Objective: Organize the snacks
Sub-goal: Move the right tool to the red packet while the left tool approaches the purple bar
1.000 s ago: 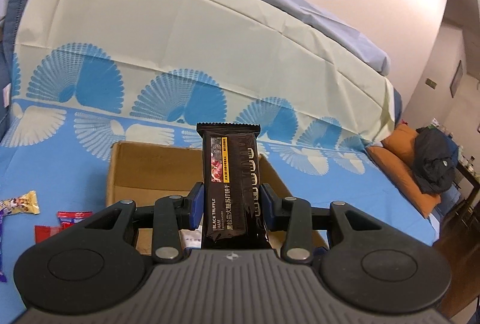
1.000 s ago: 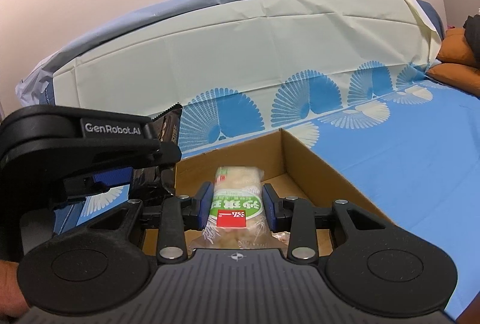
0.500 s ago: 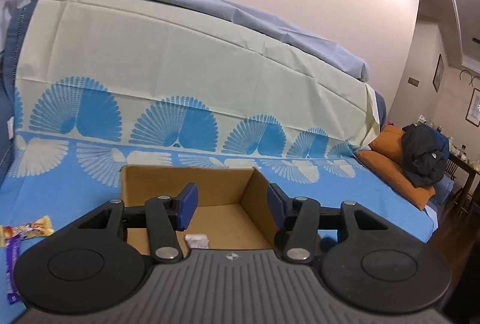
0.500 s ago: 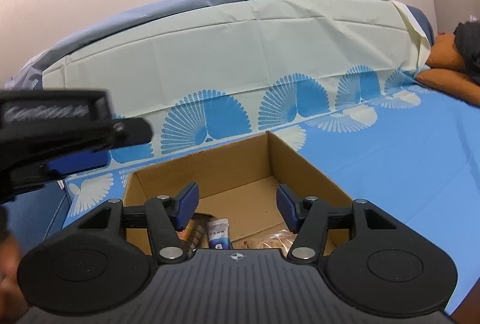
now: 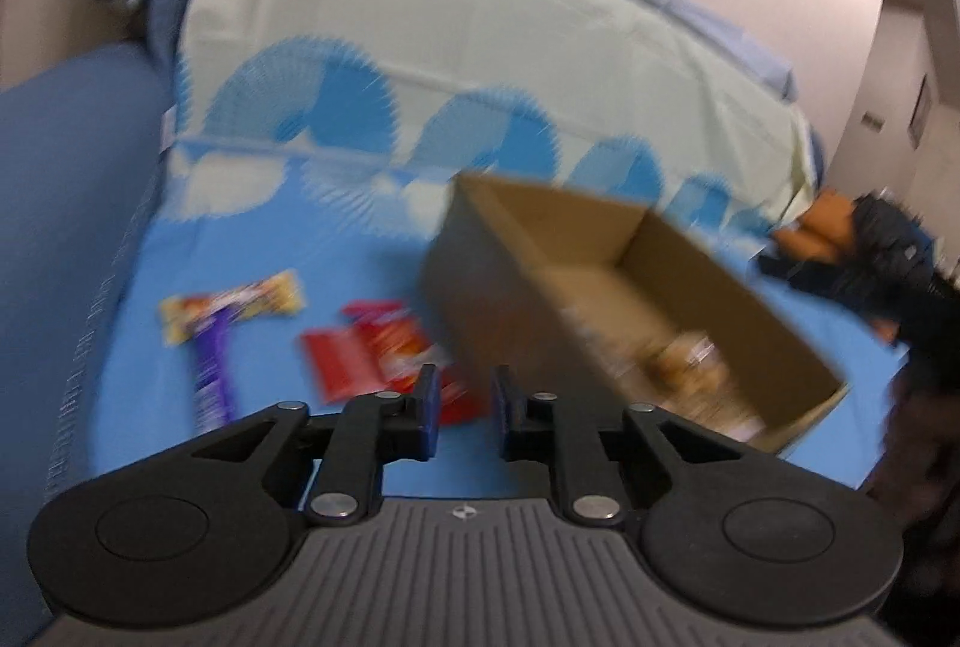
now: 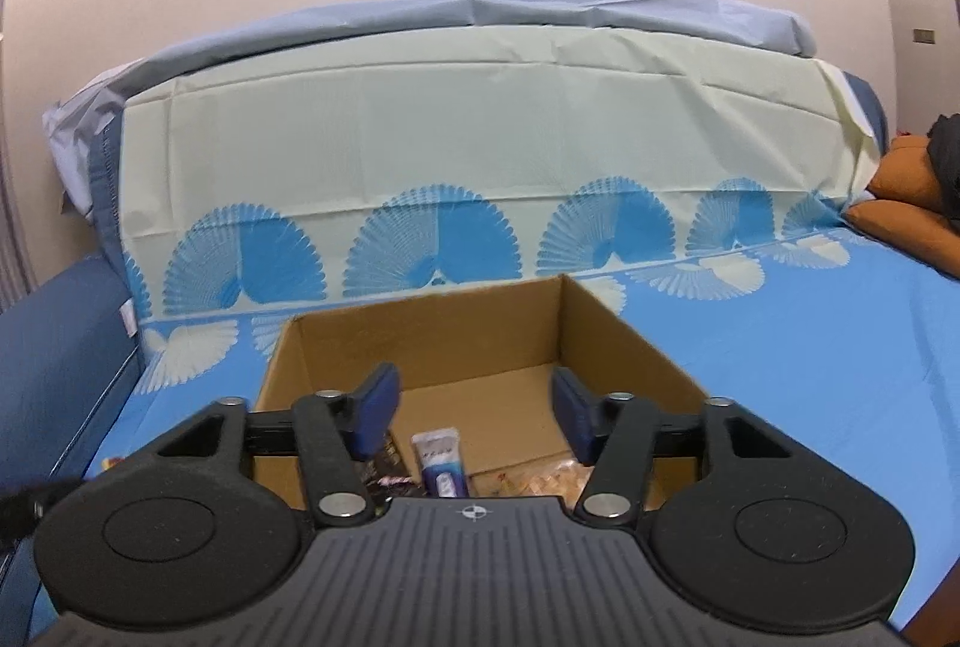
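Note:
A brown cardboard box (image 5: pixel 498 287) (image 6: pixel 432 341) sits on the blue sheet. In the right wrist view it holds a dark wrapper (image 6: pixel 384 464), a blue-white packet (image 6: pixel 441 461) and a pale bag (image 6: pixel 540 476). My right gripper (image 6: pixel 474 413) is open and empty above the box's near edge. My left gripper (image 5: pixel 463 410) is open and empty, left of the box, over red packets (image 5: pixel 372 359). A yellow bar (image 5: pixel 240 302) and a purple bar (image 5: pixel 210 365) lie further left. The left wrist view is blurred.
A pale cover with blue fan prints (image 6: pixel 480 155) rises behind the box. A dark blue armrest (image 5: pixel 66 203) stands at the left. An orange cushion (image 6: pixel 912 221) and a dark jacket (image 5: pixel 870 257) lie at the right.
Both grippers opened and let go of the black bar and the green packet, which went into the box. The left gripper then swung left towards the loose snacks.

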{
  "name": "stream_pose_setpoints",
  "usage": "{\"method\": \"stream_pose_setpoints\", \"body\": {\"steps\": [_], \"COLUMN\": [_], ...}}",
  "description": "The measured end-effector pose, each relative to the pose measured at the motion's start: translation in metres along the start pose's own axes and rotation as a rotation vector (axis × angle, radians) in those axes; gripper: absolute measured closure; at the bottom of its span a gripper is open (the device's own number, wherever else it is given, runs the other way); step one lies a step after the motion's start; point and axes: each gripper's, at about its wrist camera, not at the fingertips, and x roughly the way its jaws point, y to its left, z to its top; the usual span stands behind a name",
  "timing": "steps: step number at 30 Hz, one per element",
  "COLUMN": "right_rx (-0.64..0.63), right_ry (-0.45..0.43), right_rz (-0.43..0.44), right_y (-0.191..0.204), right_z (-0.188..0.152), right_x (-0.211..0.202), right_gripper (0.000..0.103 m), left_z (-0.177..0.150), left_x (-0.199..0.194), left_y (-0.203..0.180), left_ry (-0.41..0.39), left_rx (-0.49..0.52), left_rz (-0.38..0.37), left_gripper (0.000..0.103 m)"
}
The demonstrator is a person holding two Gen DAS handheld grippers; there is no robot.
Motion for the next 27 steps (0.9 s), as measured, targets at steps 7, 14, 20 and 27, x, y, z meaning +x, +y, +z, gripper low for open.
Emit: {"method": "stream_pose_setpoints", "body": {"steps": [7, 14, 20, 27], "right_rx": [-0.088, -0.237, -0.377, -0.463], "right_ry": [0.006, -0.032, 0.009, 0.185], "right_rz": [0.036, 0.074, 0.158, 0.121], "right_y": [0.029, 0.065, 0.123, 0.188], "right_z": [-0.017, -0.036, -0.038, -0.051], "right_x": [-0.010, -0.019, -0.020, 0.040], "right_gripper": [0.072, 0.072, 0.072, 0.072], "left_z": [-0.042, -0.041, -0.039, -0.038], "left_x": [-0.006, -0.012, -0.015, -0.024], "left_y": [0.063, 0.068, 0.084, 0.094], "left_ry": [-0.007, -0.044, -0.066, -0.083], "left_rx": [-0.120, -0.165, -0.277, -0.327], "left_rz": [0.059, 0.050, 0.048, 0.057], "left_gripper": [0.085, 0.084, 0.083, 0.073]}}
